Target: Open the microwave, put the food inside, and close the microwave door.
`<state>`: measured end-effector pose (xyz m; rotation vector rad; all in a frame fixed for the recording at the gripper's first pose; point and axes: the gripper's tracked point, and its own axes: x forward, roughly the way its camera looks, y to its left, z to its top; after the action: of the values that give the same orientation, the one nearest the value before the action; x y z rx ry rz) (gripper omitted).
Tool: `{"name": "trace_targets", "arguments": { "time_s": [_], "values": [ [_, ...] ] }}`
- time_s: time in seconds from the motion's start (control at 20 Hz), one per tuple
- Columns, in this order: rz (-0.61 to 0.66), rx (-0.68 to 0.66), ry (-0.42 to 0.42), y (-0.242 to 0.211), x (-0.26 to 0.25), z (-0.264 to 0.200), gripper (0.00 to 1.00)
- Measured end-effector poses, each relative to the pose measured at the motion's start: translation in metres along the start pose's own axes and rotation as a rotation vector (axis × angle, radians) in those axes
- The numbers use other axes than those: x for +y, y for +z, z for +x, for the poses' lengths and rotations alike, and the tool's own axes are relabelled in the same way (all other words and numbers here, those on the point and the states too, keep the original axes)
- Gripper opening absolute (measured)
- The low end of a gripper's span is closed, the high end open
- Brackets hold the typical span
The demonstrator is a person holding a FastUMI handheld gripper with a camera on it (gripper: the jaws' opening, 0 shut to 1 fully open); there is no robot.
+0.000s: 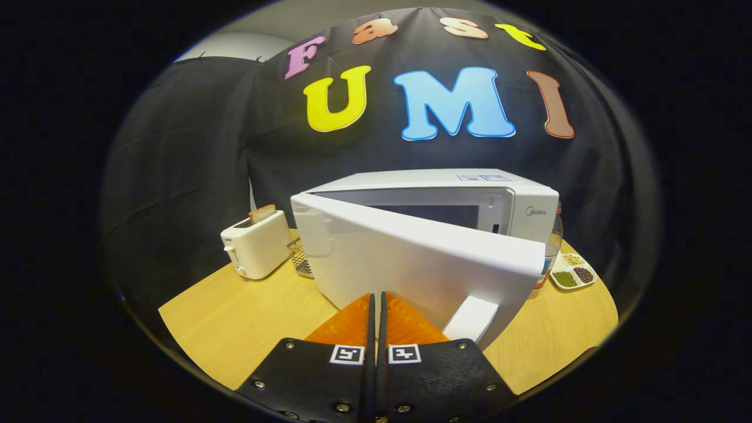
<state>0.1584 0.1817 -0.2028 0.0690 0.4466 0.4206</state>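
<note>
Directly ahead of the claw [376, 299], whose fingers are pressed together on nothing, the microwave [435, 235] stands on the bench [247, 317] with its door [423, 264] swung partly open toward the fingertips.

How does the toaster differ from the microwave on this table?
The toaster is smaller and sits left of the microwave. The toaster is loaded from the top, with bread in its slot; the microwave has a front door, now swung partly open just ahead of the shut gripper. Both are white.
</note>
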Motion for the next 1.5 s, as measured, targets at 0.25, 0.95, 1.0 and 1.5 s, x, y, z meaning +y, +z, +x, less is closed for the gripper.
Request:
{"name": "trace_targets", "arguments": {
  "time_s": [0.25,0.95,1.0,1.5],
  "values": [
    [0.01,-0.009,-0.042,0.011,-0.026,0.026,0.01],
    [0.062,-0.032,-0.16,0.04,-0.074,0.085,0.01],
    [0.067,-0.036,-0.159,0.04,-0.072,0.084,0.01],
    [-0.014,-0.136,-0.196,0.072,-0.062,0.052,0.03]
  ]
}}
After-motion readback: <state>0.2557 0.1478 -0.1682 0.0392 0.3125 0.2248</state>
